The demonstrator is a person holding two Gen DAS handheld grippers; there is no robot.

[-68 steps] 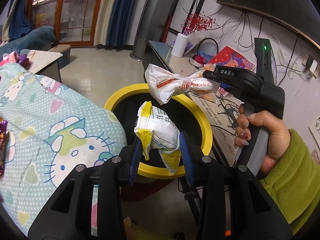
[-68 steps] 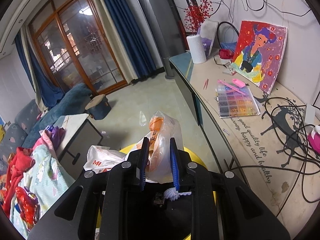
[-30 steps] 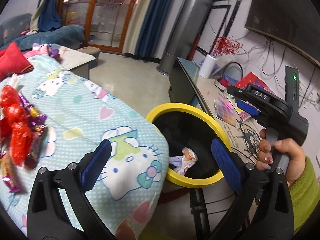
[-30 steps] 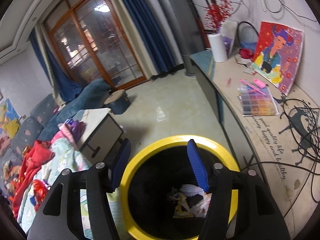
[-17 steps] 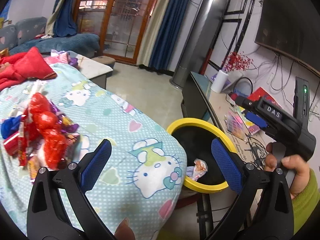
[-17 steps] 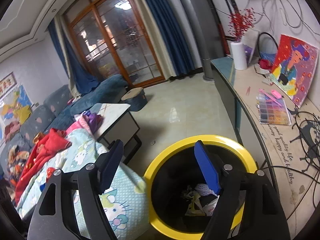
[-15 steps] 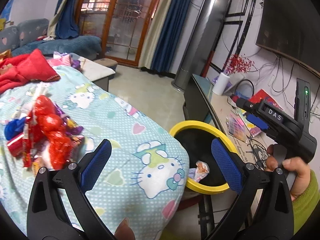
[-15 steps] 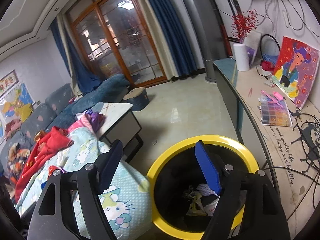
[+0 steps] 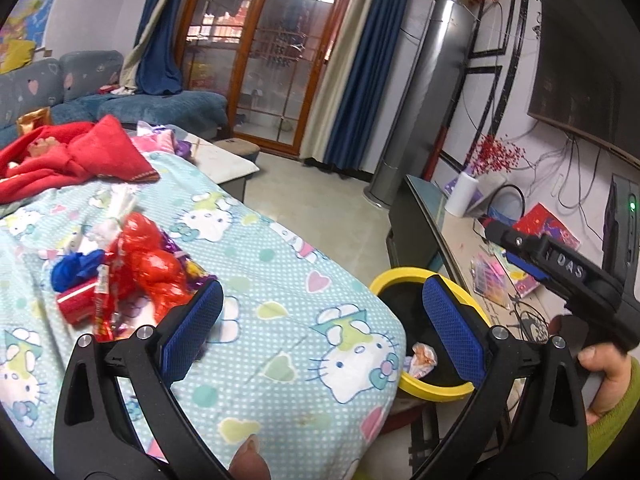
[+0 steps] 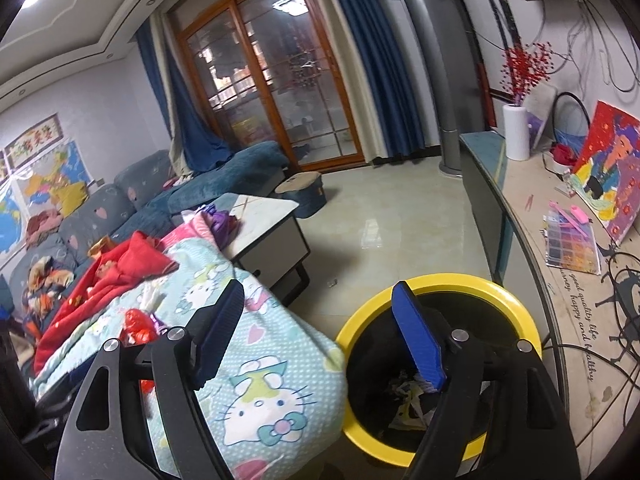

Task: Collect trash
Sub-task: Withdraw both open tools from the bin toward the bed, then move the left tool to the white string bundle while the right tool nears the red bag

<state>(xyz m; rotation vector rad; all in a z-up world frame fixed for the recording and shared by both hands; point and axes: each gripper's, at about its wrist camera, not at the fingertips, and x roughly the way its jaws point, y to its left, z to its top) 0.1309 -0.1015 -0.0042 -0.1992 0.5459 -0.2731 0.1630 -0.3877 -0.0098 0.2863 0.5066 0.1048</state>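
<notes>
Wrappers (image 9: 132, 264) newly in left view

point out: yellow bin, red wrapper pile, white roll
yellow bin (image 10: 440, 282), right wrist view, far rim.
red wrapper pile (image 9: 154, 258), left wrist view, middle of the red wrappers.
white roll (image 10: 517, 132), right wrist view, side.

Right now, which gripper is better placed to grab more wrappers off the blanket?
Probably the left gripper: it's open, with the wrappers just beyond its left finger. The right gripper, also open, sits nearer the bin.
</notes>
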